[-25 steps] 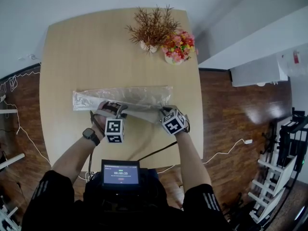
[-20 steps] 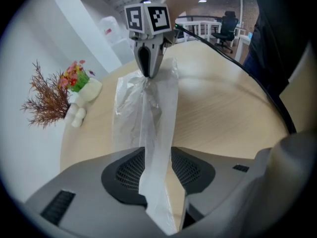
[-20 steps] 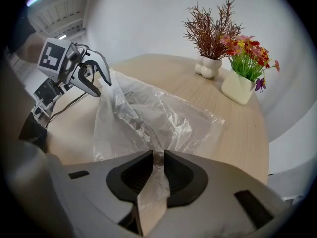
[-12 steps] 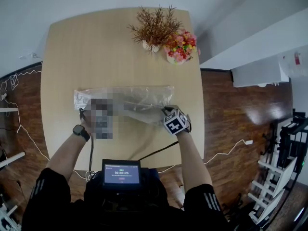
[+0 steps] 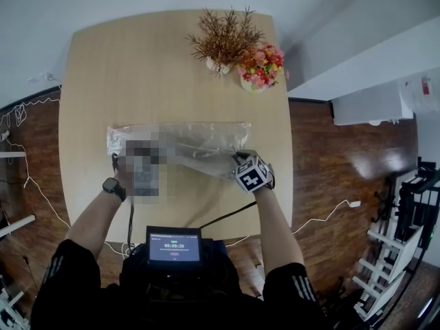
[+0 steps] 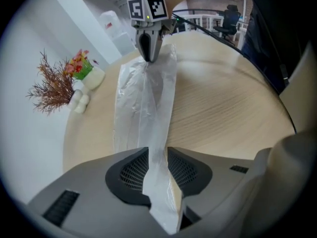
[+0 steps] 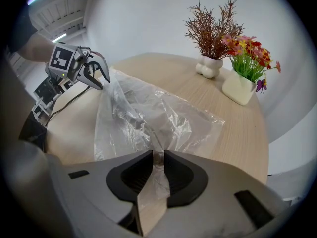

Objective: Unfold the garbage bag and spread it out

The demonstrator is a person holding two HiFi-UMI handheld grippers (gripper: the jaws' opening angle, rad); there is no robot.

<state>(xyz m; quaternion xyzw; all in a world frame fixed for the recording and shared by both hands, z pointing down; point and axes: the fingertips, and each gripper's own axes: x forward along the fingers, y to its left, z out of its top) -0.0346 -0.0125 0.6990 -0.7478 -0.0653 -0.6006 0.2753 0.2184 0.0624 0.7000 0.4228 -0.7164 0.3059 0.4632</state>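
Leftward along the garbage bag, my left gripper has slid away from my right gripper. Its jaws have just been closing and now pinch the film. The right is clamped on the near edge. The bag lies as a folded strip across the table. It looks light, limp and slippery, so I'd grip single layers at the edges.

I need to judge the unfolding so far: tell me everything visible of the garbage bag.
The garbage bag is thin, clear, crinkled plastic, a long, partly folded strip lying across the wooden table. The left gripper, whose jaws have just been closing, pinches one end. The right gripper is clamped on the other end's near edge. The film rises wrinkled to both sets of jaws, and its far part rests flat.
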